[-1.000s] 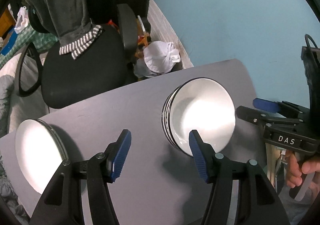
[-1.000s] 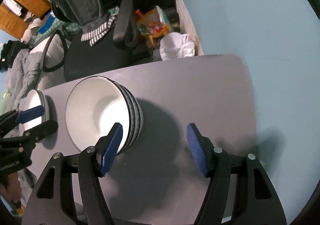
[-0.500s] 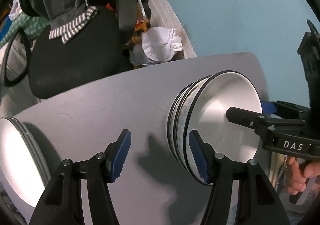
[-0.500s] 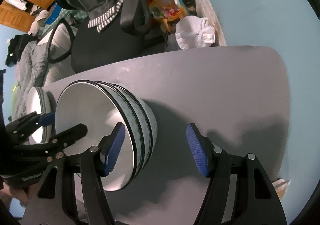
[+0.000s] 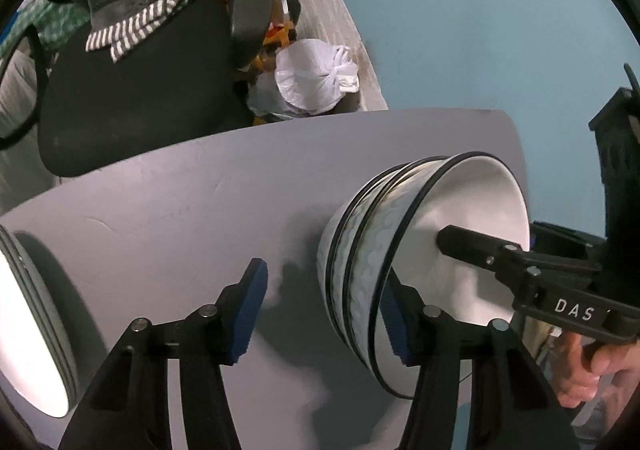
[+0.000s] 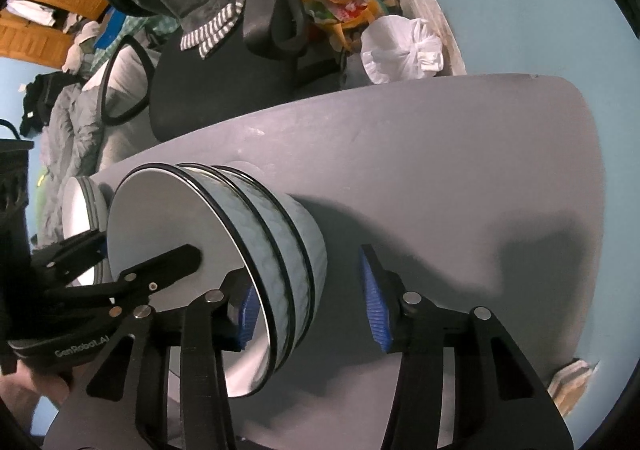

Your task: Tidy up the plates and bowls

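Note:
A stack of three white bowls (image 5: 372, 250) with black rims and a pale blue pattern stands on the grey table (image 5: 180, 210). My left gripper (image 5: 320, 318) straddles the stack's near-left wall, with one finger inside the top bowl and one outside. Its jaws are closing, and the outer pad (image 5: 250, 314) is still clear of the wall. My right gripper (image 6: 310, 310) straddles the opposite wall of the bowls (image 6: 280, 262) in the same way. Its jaws are also closing, with a gap at the outer pad (image 6: 374, 304). A stack of white plates (image 5: 32, 330) sits at the table's left end.
A black office chair (image 5: 132, 90) draped with a grey striped garment stands past the table's far edge, beside a tied white plastic bag (image 5: 316, 82) on the floor. A blue wall (image 5: 480, 30) runs along the right. A person's hand (image 5: 588, 370) holds the right gripper.
Both grippers have come down over the bowl stack, each now with one finger inside the top bowl. Both pairs of jaws have narrowed. The bowls have stayed in place.

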Action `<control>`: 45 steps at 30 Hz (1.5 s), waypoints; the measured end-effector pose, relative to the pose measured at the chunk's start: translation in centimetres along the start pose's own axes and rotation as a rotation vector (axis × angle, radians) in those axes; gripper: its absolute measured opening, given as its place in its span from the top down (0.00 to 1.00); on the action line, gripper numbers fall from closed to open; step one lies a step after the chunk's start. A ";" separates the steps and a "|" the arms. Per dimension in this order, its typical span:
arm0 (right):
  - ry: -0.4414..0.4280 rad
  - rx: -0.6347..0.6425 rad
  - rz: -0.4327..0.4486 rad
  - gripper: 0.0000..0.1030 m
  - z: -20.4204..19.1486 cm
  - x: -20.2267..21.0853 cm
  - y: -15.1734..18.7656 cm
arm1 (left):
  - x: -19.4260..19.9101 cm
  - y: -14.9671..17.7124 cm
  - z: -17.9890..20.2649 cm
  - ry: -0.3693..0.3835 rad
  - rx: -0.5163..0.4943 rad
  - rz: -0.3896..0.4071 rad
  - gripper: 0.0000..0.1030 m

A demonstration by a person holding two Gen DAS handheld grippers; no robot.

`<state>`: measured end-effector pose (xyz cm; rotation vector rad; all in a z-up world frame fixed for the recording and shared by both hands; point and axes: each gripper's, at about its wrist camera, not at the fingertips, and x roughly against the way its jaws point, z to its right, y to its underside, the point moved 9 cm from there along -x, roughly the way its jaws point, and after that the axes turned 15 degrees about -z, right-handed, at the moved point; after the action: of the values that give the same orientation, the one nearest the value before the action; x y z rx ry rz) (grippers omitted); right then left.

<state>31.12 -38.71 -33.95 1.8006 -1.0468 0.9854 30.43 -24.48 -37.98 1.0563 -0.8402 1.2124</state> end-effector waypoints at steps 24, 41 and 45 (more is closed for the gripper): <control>-0.076 -0.045 -0.041 0.77 -2.3 -1.4 1.9 | 0.2 3.5 -0.9 0.000 -0.006 -0.050 0.80; -0.055 0.072 -0.127 0.77 -9.8 -6.0 5.4 | 0.4 11.7 -7.5 -0.016 0.099 -0.086 0.82; -0.042 0.084 -0.131 0.77 -10.3 -6.3 5.3 | 0.3 12.3 -8.1 -0.004 0.105 -0.069 0.83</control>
<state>21.85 -29.41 -34.47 1.9399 -0.9120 0.9283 18.10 -16.39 -37.99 1.1641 -0.7438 1.2070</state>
